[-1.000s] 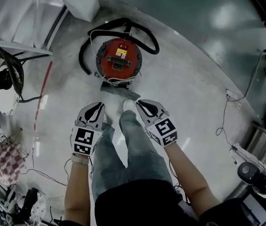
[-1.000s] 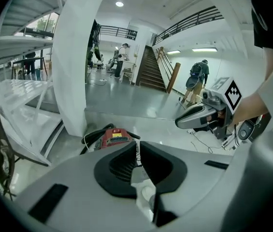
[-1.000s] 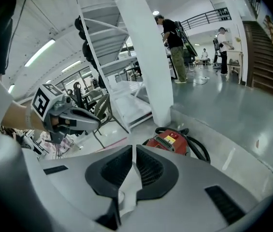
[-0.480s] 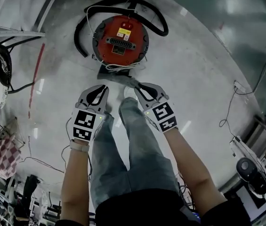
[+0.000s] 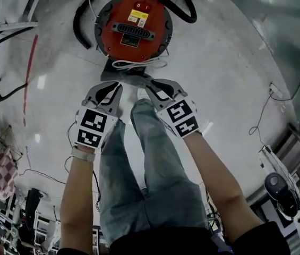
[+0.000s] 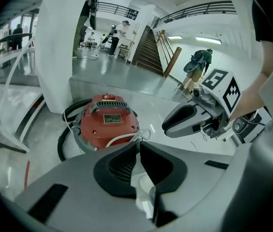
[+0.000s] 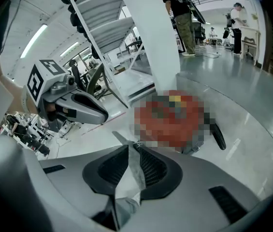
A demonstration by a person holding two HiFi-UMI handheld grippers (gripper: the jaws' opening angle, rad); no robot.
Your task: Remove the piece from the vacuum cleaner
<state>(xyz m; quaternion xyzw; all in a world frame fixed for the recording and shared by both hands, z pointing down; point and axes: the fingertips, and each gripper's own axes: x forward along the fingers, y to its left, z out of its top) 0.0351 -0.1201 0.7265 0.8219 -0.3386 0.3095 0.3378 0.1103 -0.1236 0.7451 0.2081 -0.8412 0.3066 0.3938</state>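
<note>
My left gripper (image 5: pixel 112 88) and right gripper (image 5: pixel 154 88) hang clenched side by side above my legs (image 5: pixel 144 158). Just ahead, a grey piece (image 5: pixel 126 78) lies on the floor (image 5: pixel 234 89) beside the red vacuum (image 5: pixel 134 28).

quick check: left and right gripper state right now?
Left gripper: closed, holding nothing.
Right gripper: closed, holding nothing; it is not touching the vacuum cleaner.
</note>
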